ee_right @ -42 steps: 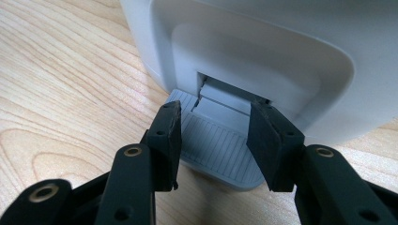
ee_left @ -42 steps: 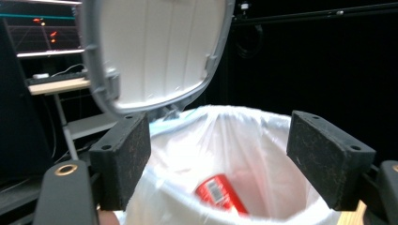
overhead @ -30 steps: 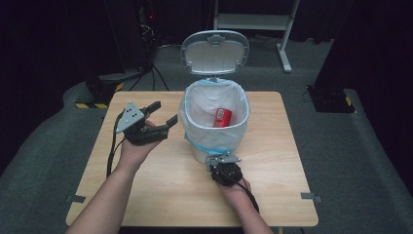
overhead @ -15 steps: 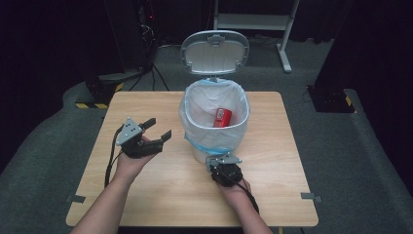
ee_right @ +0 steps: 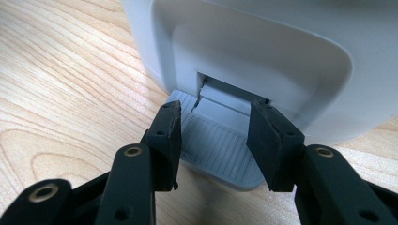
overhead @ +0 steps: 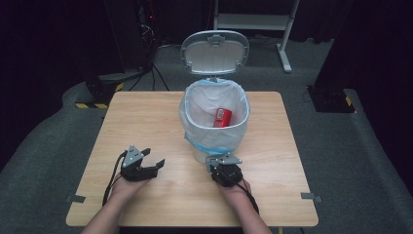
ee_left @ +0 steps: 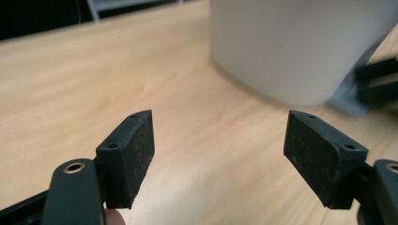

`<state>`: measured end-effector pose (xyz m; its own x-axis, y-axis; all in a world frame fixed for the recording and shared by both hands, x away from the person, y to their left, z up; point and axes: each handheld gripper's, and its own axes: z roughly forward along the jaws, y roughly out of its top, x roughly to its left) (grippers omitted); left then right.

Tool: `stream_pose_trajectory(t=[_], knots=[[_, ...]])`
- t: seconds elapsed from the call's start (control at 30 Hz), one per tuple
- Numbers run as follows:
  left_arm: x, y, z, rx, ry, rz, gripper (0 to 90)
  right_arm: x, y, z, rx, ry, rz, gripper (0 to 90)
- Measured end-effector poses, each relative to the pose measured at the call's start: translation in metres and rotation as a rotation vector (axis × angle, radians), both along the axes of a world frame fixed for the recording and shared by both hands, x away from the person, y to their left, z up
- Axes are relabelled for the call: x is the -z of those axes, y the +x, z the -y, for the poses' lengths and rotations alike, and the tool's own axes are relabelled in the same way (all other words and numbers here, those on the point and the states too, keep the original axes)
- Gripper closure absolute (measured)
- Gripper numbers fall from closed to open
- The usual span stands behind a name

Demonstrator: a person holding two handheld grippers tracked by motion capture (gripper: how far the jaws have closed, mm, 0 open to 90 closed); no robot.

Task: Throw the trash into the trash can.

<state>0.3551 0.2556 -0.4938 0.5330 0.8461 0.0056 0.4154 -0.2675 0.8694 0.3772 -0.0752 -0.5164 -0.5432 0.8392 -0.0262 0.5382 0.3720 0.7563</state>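
My left gripper (overhead: 157,164) hangs wide open near the table's (overhead: 146,112) front-left. My right gripper (ee_right: 213,136) sits part-open over the bin's (overhead: 214,122) pedal (ee_right: 220,150); a red can (overhead: 223,117) lies inside.

- The high view looks forward and down over the whole surface (overhead: 146,117) from the person's side.
- The left gripper view sits low, facing the white bin (ee_left: 300,42) close by.
- The right gripper view looks very closely at that bin's grey pedal (ee_right: 220,145).

White pedal bin (overhead: 214,141), pale bag edged blue, red can (overhead: 223,117) inside; ribbed grey pedal (ee_right: 220,145); light woodgrain table (overhead: 146,117).
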Motion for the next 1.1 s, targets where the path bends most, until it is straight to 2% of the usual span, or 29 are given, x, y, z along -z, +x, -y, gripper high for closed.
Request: stream_pose_trajectory(t=[0.1,0.17,0.2,0.23,0.27,0.4,0.43,0.47,0.53,0.57,0.63,0.7,0.8,0.83,0.9,0.97,1.0,1.1], knots=[[0.007,-0.007,-0.006,-0.029,0.054,-0.068,25.0,0.000,0.000,0.000,0.000,0.000,-0.001,55.0],[0.012,-0.010,-0.012,-0.048,0.069,-0.115,24.7,0.000,0.000,0.000,-0.002,-0.001,0.000,55.0],[0.012,-0.010,-0.012,-0.048,0.069,-0.115,24.5,0.000,0.000,0.000,-0.002,-0.001,0.000,55.0],[0.014,-0.013,-0.014,-0.056,0.078,-0.132,24.5,0.000,0.000,0.000,-0.002,0.001,0.000,54.9],[0.019,-0.017,-0.018,-0.064,0.104,-0.147,24.3,0.000,0.000,0.000,-0.003,-0.002,0.002,55.0],[0.027,-0.024,-0.023,-0.068,0.133,-0.152,24.0,0.000,-0.001,0.000,-0.001,-0.006,0.007,54.9],[0.033,-0.028,-0.025,-0.060,0.160,-0.144,24.0,0.000,-0.001,-0.001,0.001,-0.007,0.009,54.7],[0.034,-0.029,-0.026,-0.061,0.150,-0.146,24.0,0.000,-0.001,-0.001,0.002,-0.012,0.013,53.2],[0.033,-0.029,-0.026,-0.065,0.160,-0.139,24.3,0.000,-0.002,-0.001,0.007,-0.013,0.015,50.3],[0.034,-0.030,-0.025,-0.068,0.159,-0.134,24.2,0.000,-0.001,0.002,0.014,-0.025,0.015,37.3],[0.034,-0.029,-0.025,-0.067,0.159,-0.135,24.2,-0.001,-0.004,0.006,0.006,-0.011,0.010,35.1],[0.034,-0.029,-0.025,-0.066,0.159,-0.134,24.2,-0.001,-0.009,0.013,-0.001,-0.018,0.030,32.7],[0.034,-0.029,-0.024,-0.066,0.162,-0.130,24.4,-0.003,-0.013,0.023,0.006,0.010,0.021,27.6],[0.034,-0.029,-0.025,-0.063,0.161,-0.133,24.4,-0.005,-0.016,0.036,0.023,0.051,0.033,24.6],[0.034,-0.029,-0.025,-0.063,0.160,-0.133,24.6,-0.005,-0.017,0.050,0.057,0.058,0.047,22.1],[0.034,-0.029,-0.025,-0.064,0.160,-0.134,24.9,-0.005,-0.016,0.056,0.075,0.040,0.042,19.4],[0.034,-0.029,-0.025,-0.064,0.157,-0.138,24.9,-0.002,-0.013,0.070,0.112,0.019,0.017,15.9],[0.034,-0.028,-0.026,-0.067,0.141,-0.145,24.9,0.003,-0.011,0.087,0.147,-0.001,-0.050,16.5]])
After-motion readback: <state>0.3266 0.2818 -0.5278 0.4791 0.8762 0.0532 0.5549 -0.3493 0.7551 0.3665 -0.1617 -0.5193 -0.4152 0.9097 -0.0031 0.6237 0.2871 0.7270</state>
